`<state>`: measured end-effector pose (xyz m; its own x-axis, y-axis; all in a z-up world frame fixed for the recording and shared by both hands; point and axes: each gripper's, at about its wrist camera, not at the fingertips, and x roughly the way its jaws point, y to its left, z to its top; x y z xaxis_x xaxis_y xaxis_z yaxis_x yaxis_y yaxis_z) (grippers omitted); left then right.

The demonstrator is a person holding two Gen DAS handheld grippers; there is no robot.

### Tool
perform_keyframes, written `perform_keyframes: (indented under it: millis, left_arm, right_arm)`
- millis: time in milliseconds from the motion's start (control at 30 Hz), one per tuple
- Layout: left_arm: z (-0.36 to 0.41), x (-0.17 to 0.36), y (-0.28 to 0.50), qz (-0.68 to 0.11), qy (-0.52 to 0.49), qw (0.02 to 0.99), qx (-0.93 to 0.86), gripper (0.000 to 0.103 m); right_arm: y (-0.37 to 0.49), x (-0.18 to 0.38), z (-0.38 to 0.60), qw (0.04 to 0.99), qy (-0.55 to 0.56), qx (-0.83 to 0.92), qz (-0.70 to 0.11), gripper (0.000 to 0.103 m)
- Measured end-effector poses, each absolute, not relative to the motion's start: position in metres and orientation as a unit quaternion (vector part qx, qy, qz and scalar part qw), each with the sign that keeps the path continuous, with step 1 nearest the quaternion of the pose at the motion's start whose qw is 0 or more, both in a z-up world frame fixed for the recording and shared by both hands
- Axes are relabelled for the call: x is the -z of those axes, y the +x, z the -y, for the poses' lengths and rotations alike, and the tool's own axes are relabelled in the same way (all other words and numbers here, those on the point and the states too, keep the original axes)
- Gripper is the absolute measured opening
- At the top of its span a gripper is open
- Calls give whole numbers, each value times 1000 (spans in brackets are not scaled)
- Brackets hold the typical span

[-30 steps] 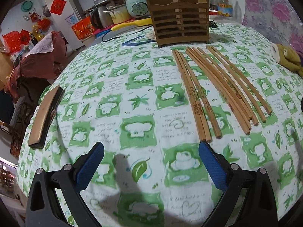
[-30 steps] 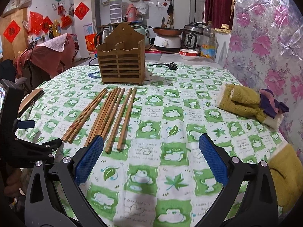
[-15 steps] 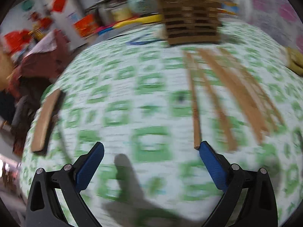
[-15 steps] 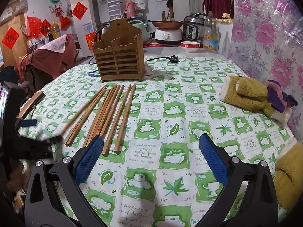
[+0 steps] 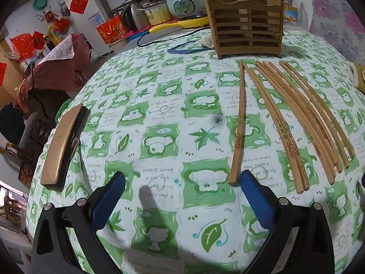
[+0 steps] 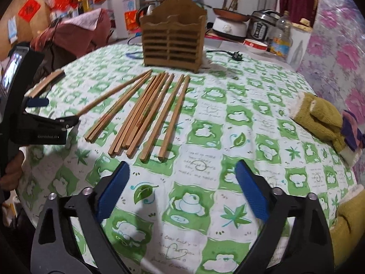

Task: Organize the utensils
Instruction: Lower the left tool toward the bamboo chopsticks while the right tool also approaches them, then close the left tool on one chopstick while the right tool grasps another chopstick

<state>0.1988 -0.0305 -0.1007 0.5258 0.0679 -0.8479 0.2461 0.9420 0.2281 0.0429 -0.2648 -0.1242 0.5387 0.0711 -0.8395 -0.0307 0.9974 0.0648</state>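
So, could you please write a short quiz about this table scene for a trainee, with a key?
1. True or false: chopsticks stick up out of the brown slatted wooden holder.
2. The bundle of long wooden chopsticks lies: A) inside the holder; B) flat on the green-and-white printed tablecloth; C) on a plush toy.
3. Short answer: the single chopstick set apart from the bundle ends beside which claw?
Key: 1 false; 2 B; 3 left claw.
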Motion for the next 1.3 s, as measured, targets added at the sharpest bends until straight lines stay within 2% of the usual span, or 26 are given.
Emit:
perform_keyframes:
  millis: [67,167,300,400,600,667,700,767,800,867,900,1133,1300]
  left_arm:
    - [30,100,201,-486,160,858,56,99]
    - [28,101,203,-491,152,855,63,99]
    - [24,102,206,-501,136,852,74,99]
    - [23,103,207,-510,121,846,101,95]
    - [25,100,203,-509,98,842,150,69]
    - [30,99,198,-502,104,843,164,52]
    - [32,98,196,-499,109,843,169,47]
    - [38,97,191,-492,121,843,181,30]
    - [41,97,189,-489,125,842,189,26]
    - [42,97,187,-489,124,840,198,10]
    - [43,97,187,-488,123,841,199,6]
    - [35,80,177,-478,100,851,193,6]
    - [30,30,153,-421,100,882,187,6]
  right_arm:
    - [49,127,264,870,20,-34,-491,70]
    - [59,130,265,861,29,-44,-505,61]
    - [65,136,262,857,25,-49,-512,54]
    - [68,141,260,852,27,-57,-520,43]
    - [73,143,262,853,33,-60,-518,19]
    - [73,143,259,854,25,-62,-516,9]
    - [72,143,258,855,22,-62,-515,8]
    - [72,142,256,856,17,-59,-513,8]
    - [72,142,257,856,18,-59,-513,8]
    - [72,142,259,857,22,-57,-512,8]
    - [72,142,261,858,24,-56,-511,8]
    - [63,127,268,875,39,-31,-481,7]
    - [43,82,273,904,48,-26,-423,7]
